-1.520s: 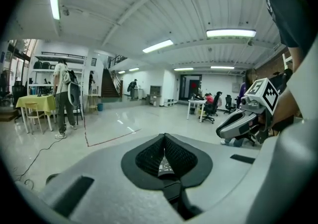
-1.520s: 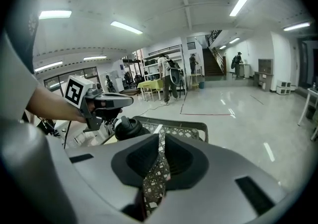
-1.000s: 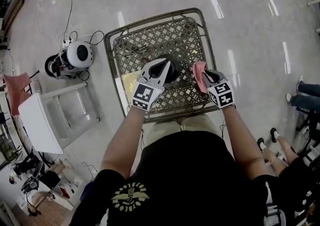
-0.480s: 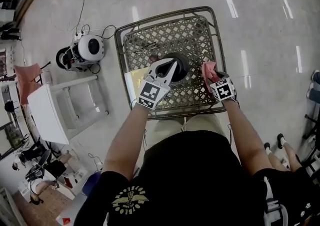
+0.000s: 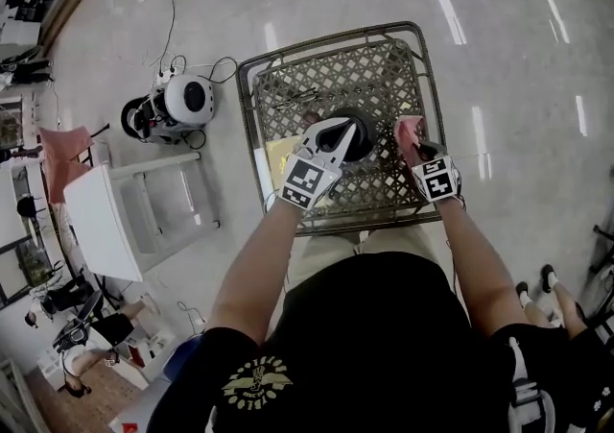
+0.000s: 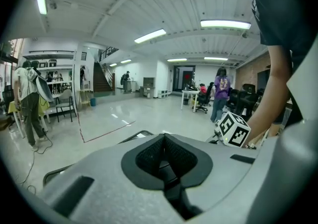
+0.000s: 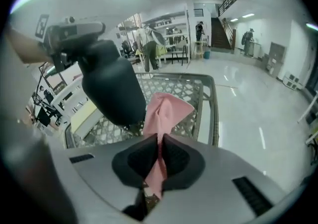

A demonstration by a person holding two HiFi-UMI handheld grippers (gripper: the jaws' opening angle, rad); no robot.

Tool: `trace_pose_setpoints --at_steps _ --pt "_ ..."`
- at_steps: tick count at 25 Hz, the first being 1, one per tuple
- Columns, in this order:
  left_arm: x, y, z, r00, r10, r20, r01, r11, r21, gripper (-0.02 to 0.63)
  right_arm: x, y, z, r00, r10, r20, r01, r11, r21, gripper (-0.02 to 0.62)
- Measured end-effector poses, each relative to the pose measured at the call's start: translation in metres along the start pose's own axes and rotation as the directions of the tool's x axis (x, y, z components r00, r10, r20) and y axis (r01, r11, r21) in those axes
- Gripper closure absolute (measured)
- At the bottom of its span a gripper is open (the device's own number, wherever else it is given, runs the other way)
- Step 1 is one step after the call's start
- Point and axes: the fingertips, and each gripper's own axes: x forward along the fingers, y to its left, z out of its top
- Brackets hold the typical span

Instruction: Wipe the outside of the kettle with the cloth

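Note:
A black kettle (image 5: 357, 136) hangs just over the metal lattice table (image 5: 251, 124). My left gripper (image 5: 336, 133) is shut on the kettle's handle; in the left gripper view the jaws (image 6: 165, 156) are shut with a dark part between them. In the right gripper view the kettle (image 7: 112, 89) hangs under the left gripper (image 7: 74, 32). My right gripper (image 5: 418, 147) is shut on a pink cloth (image 5: 408, 132) just right of the kettle. Its jaws have just closed further on the cloth (image 7: 164, 111), which sticks out past the pads (image 7: 174, 156) close to the kettle's side.
A small dark item (image 5: 297, 95) lies on the lattice at the back left. On the floor to the left are a round white device (image 5: 184, 100) with cables and a white stand (image 5: 106, 220). The table rim (image 7: 214, 104) runs right of the cloth.
The right gripper has sunk a little with the cloth still in it, staying beside the kettle. The left gripper keeps hold of the kettle in about the same place.

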Motion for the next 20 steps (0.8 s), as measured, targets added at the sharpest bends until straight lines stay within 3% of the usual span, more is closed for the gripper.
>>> trace_pose_setpoints --at_steps 7,12,16,20 --pt "0.001 0.002 -0.005 0.997 -0.076 -0.008 0.075 0.992 -0.096 0.597 -0.022 0.026 0.051 0.992 0.014 0.123 -0.019 0.999 0.039 0.575" --pt "0.009 -0.001 -0.010 0.995 -0.095 -0.032 0.094 0.995 -0.043 0.597 -0.032 0.043 0.074 0.983 0.027 0.182 -0.046 0.994 0.099 0.575" --pt "0.012 -0.007 -0.007 0.993 -0.099 -0.058 0.101 0.995 0.022 0.597 -0.038 0.059 0.098 0.978 0.051 0.200 -0.064 0.996 0.062 0.575" --pt "0.009 -0.015 0.002 0.990 -0.122 -0.066 0.122 0.993 -0.004 0.597 -0.045 0.069 0.108 0.980 0.070 0.187 -0.076 0.997 0.029 0.575"
